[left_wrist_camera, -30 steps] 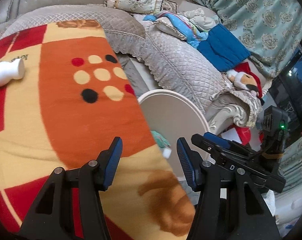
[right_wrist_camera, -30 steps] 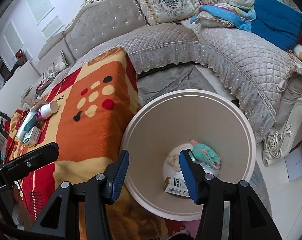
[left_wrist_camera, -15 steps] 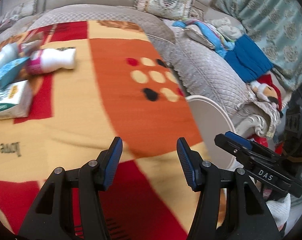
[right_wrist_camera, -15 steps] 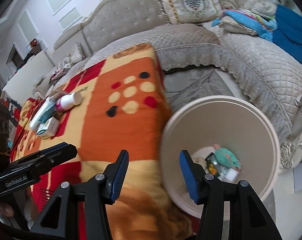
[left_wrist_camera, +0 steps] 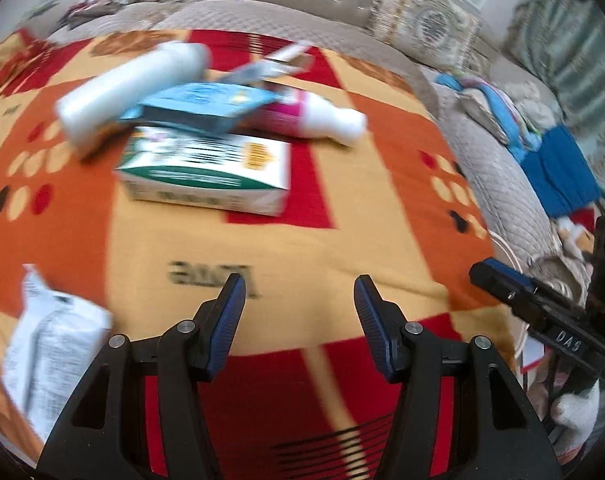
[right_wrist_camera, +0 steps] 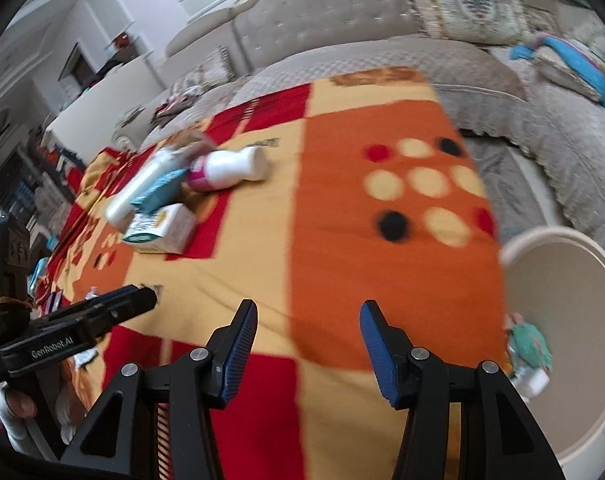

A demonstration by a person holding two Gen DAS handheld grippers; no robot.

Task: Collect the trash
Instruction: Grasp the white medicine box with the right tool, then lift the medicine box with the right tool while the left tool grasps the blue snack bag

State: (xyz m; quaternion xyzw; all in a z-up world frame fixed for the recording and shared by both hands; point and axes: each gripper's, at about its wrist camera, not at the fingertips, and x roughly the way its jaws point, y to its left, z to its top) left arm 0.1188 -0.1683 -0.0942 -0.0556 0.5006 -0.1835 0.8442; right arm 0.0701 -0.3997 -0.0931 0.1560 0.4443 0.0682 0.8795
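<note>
Grey quilted sofa [right_wrist_camera: 382,48] wraps round the back and right, patterned cushion [right_wrist_camera: 466,4] on its backrest, blue folded cloth [left_wrist_camera: 558,172] on the seat at right. Orange, red and yellow patterned blanket [left_wrist_camera: 302,248] covers the flat surface in front of it.

Beige round plastic bin [right_wrist_camera: 582,288] sits at the blanket's right edge, below surface level; green crumpled scrap [right_wrist_camera: 530,344] and some white bits lie inside it.

Trash cluster sits on the far-left part of the blanket, well apart from the bin. White and green cardboard box [left_wrist_camera: 206,168] lies flat, nearest the grippers. Light blue carton [left_wrist_camera: 198,106] rests on top of its far edge. White plastic tube bottle [left_wrist_camera: 130,88] lies tilted on its side at left, touching the blue carton. Pink and white small bottle [left_wrist_camera: 314,116] lies on its side just right of the pile. White printed plastic wrapper [left_wrist_camera: 50,356] lies apart at the near left edge.

Left gripper [left_wrist_camera: 298,300] hovers over bare blanket, short of the box, blue pads spread wide, nothing between. Right gripper [right_wrist_camera: 308,324] likewise over the blanket, jaws parted, empty, bin to its right.

Views are motion-blurred.
</note>
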